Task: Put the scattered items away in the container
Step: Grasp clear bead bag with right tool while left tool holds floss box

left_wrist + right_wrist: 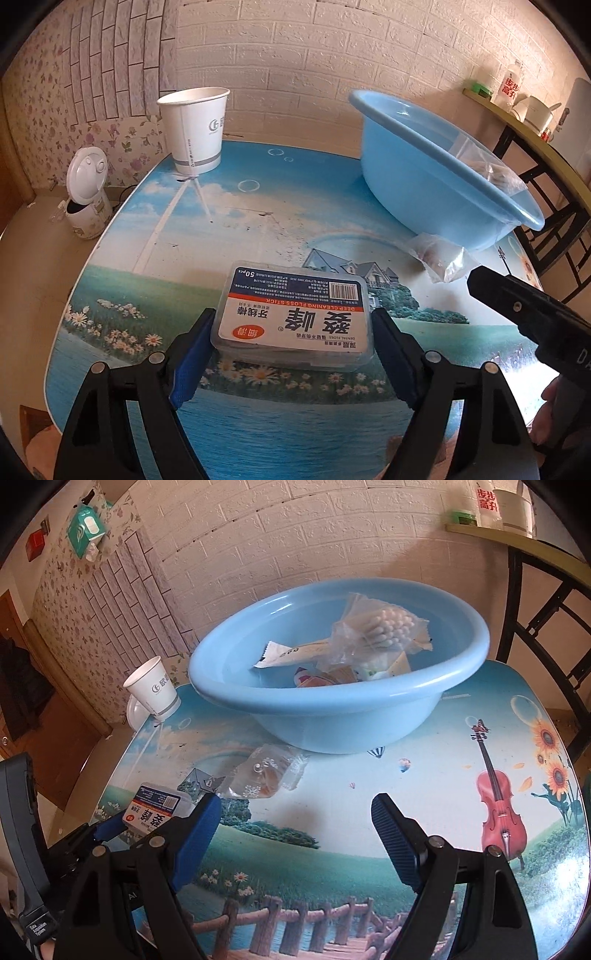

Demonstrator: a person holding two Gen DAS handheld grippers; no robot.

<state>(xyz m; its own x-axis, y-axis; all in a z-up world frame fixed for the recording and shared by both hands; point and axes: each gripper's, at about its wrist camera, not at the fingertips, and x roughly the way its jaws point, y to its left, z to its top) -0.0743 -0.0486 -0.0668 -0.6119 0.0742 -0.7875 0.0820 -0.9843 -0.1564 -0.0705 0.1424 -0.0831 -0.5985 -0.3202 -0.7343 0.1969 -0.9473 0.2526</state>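
A clear dental floss box with a white and red label sits between the blue pads of my left gripper, which is shut on its two sides just above the table. The same floss box shows at the lower left of the right wrist view. My right gripper is open over the printed tabletop with nothing between its fingers. The light blue basin stands at the back and holds a bag of cotton swabs and several sachets. A small clear bag lies on the table against the basin's front.
A white paper cup stands at the table's back left corner. The round table has a printed landscape top. A white appliance sits on the floor to the left. A black-framed side table with bottles is at the right.
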